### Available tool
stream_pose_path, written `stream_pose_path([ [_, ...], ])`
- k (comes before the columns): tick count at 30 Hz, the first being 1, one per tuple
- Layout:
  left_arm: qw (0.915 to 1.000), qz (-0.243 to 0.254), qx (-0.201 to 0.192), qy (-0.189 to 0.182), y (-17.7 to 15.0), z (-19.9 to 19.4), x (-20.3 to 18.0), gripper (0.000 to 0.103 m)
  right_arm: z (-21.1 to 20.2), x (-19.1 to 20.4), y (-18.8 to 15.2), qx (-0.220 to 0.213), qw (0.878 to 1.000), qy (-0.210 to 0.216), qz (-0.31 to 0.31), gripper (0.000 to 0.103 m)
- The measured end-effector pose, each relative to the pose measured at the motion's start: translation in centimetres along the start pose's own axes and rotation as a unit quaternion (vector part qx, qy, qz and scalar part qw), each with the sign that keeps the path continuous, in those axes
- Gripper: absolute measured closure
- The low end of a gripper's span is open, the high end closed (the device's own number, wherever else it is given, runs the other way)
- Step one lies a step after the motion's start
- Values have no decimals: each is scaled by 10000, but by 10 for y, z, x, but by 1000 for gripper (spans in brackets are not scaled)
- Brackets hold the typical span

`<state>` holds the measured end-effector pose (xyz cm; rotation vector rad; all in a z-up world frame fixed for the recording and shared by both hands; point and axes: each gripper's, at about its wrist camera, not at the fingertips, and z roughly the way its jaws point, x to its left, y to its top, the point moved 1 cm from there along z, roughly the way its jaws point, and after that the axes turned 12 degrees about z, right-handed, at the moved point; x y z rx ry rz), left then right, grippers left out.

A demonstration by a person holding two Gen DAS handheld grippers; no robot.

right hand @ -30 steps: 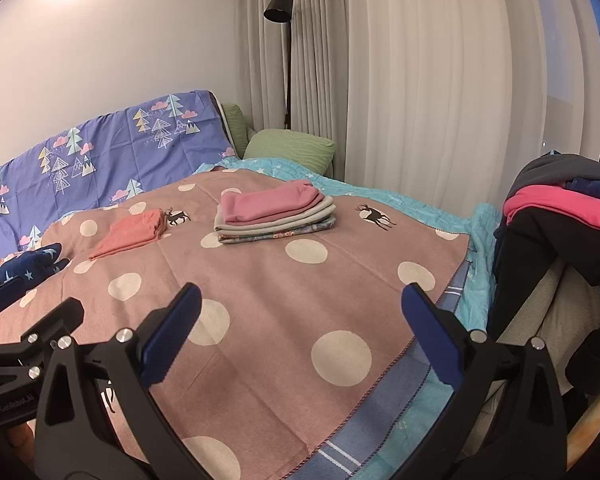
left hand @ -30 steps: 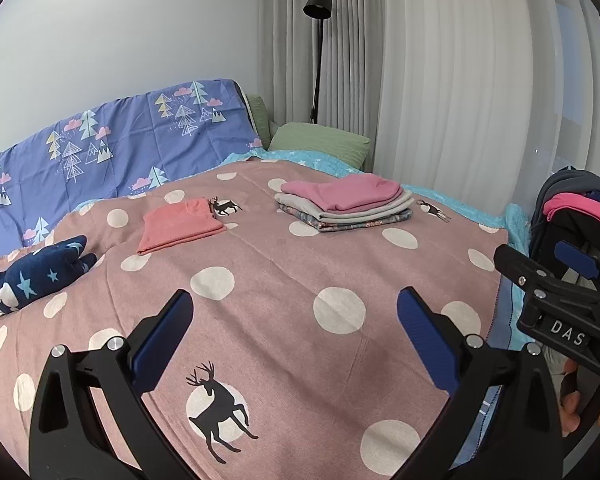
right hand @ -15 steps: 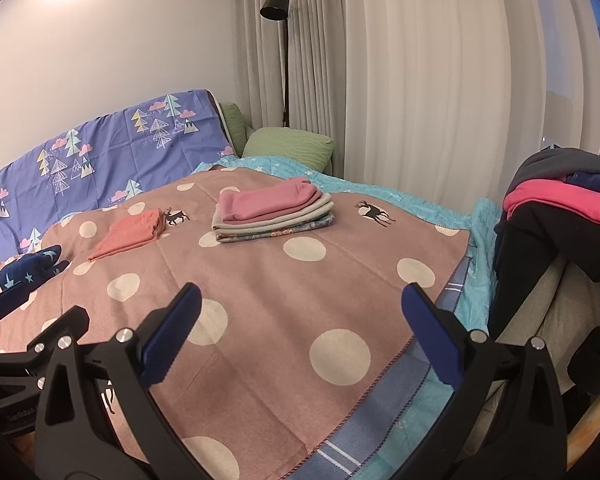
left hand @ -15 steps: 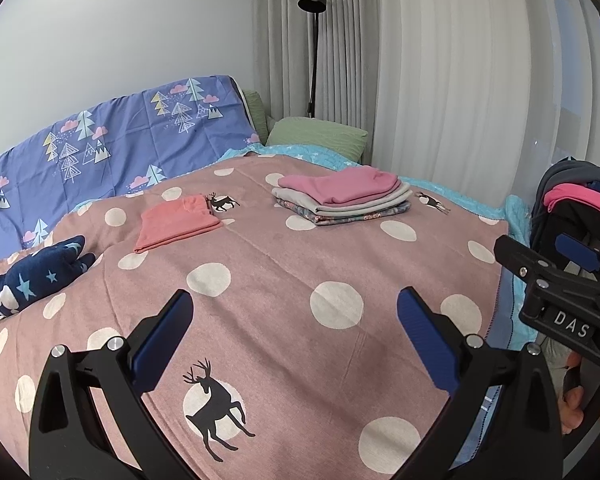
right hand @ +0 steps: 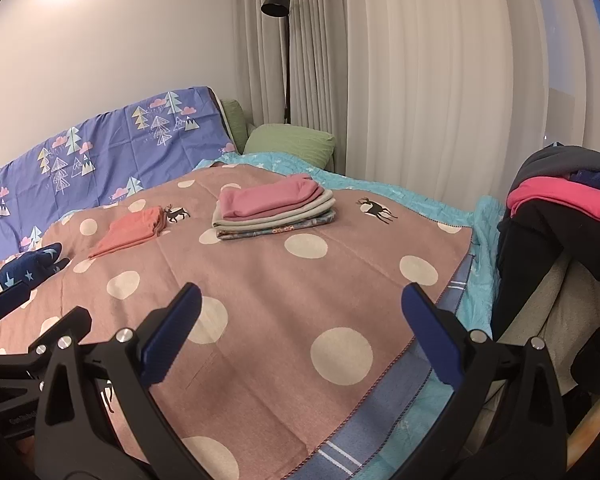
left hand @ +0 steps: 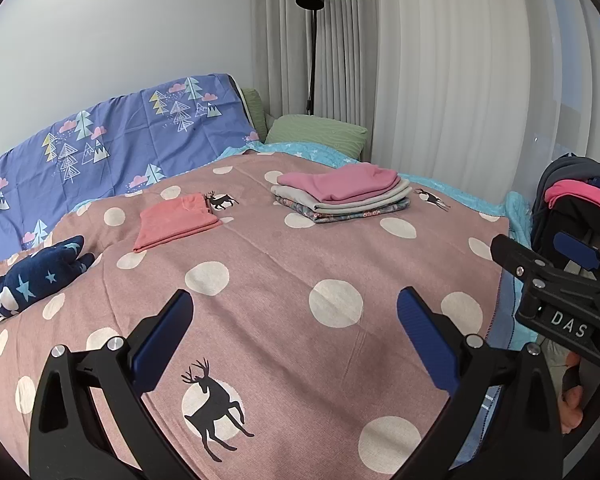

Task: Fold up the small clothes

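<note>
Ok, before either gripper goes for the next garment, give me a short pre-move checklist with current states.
1. Left gripper open and holding nothing: ok.
2. Right gripper open and holding nothing: ok.
3. Bare stretch of dotted blanket in front of both grippers to fold on: ok.
4. Folded stack neat, pink piece on top, away from the working area: ok.
5. Folded coral garment lying flat, apart from the stack: ok.
6. Unfolded pile at the right within reach: cannot tell.
</note>
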<state>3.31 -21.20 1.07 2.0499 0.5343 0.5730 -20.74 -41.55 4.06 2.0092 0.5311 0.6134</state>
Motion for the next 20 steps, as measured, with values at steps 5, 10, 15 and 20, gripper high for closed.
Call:
stream_pose_path([
  [5, 10000, 4, 2, -2, 0, 0, 0, 1, 0, 0, 0, 2, 10000, -5, 8, 2],
  [10, 10000, 14, 20, -25, -3, 1, 0, 1, 1, 1, 0, 11, 10000, -17, 11, 2],
  [15, 10000, 15, 56, -51, -9, 0, 2, 1, 2, 0, 0, 10, 10000, -15, 5, 2],
  [20, 10000, 22, 69, -58, -10, 0, 3, 1, 2, 1, -1, 13, 10000, -17, 4, 2],
])
